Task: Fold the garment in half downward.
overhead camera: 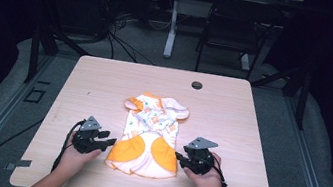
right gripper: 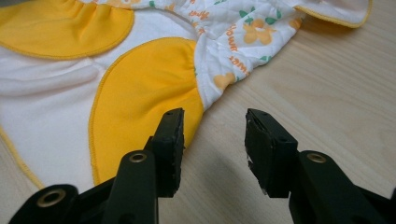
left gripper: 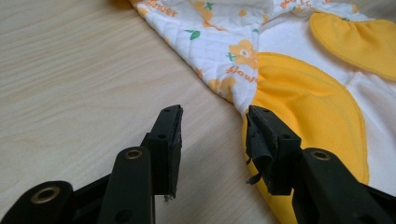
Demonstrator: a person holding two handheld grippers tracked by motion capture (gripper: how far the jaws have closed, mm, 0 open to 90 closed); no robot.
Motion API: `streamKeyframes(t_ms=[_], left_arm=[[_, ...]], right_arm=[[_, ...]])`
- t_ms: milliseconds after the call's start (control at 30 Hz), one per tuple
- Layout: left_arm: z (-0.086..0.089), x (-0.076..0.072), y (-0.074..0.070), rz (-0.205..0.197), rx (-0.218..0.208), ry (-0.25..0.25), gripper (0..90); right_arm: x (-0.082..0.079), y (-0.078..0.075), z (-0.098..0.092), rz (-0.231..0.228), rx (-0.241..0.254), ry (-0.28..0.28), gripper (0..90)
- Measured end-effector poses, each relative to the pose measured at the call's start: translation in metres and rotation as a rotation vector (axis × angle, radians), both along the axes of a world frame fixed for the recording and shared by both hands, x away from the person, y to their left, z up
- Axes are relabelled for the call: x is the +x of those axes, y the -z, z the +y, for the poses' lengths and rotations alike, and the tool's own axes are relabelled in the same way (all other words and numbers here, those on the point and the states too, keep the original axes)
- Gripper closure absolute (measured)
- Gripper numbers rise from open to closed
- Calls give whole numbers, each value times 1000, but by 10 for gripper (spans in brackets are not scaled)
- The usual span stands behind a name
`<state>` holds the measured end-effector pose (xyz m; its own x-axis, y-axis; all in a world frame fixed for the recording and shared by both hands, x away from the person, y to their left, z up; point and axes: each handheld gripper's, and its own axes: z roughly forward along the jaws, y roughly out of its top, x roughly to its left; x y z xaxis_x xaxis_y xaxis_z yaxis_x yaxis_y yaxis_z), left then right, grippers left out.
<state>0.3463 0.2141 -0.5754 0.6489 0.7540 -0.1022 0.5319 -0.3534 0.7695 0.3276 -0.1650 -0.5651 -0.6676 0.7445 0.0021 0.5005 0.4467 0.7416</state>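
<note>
A small garment (overhead camera: 150,136) of white quilted cloth with orange flower print and two yellow-orange panels lies flat in the middle of the wooden table (overhead camera: 105,84). My left gripper (overhead camera: 108,144) sits at the garment's lower left edge, open, its jaws astride the cloth's rim with nothing pinched. In the left gripper view the yellow panel (left gripper: 308,116) lies beside the right fingertip (left gripper: 261,140). My right gripper (overhead camera: 179,159) rests at the garment's lower right edge, open. In the right gripper view the yellow panel (right gripper: 144,88) reaches the left fingertip (right gripper: 170,135).
A round cable hole (overhead camera: 196,85) is in the table near its far edge. Bare wood surrounds the garment on all sides. Beyond the table stand a dark chair (overhead camera: 233,28) and a white desk leg (overhead camera: 172,23) on a grey floor.
</note>
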Motion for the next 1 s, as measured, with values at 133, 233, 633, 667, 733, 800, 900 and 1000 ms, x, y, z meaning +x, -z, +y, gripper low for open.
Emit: streamKeyframes(t_ms=[133,233,633,667,733,800,900,1000], left_arm=[[-5,1,-1,5,-12,-4,584],[-7,1,-3,-15,1,-7,594],[-33,-2,-10,-73,28,90,898],[-37,-1,-7,-65,46,107,900],[-40,-1,-2,-49,65,116,900],[-40,0,0,-42,72,126,900],[-40,0,2,-31,78,127,900],[-40,0,5,-24,81,137,899]], right_arm=[[4,3,3,9,21,4,617],[6,3,4,7,19,6,646],[3,-4,27,-48,21,-41,869],[6,-2,31,-32,29,-55,895],[7,1,34,-19,5,-74,897],[7,5,37,-8,-16,-87,894],[7,10,40,2,-46,-102,892],[6,11,40,7,-49,-109,891]])
